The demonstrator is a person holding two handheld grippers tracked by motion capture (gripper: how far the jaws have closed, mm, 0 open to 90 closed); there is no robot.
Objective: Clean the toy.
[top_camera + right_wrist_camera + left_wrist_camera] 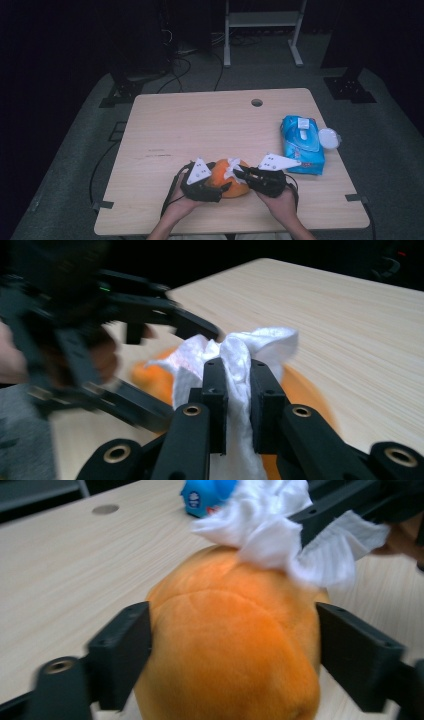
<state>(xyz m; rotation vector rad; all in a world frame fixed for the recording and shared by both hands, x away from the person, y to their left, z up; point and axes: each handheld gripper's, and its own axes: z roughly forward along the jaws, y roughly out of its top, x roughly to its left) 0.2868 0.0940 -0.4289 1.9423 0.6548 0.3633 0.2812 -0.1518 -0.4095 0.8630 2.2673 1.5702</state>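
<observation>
Orange plush (235,645): your left gripper (235,652) clamps it steady while right gripper (237,390), pinched on white wipe (240,360), scrubs its top.

A round, soft, fuzzy orange plush ball (230,650) sits on the pale wooden surface (200,125), held between the two black jaws of the left tongs (232,645), which press its sides. A crumpled white tissue wipe (235,370) drapes over the ball's top, pinched between the closed jaws of the right tongs (239,390).
</observation>
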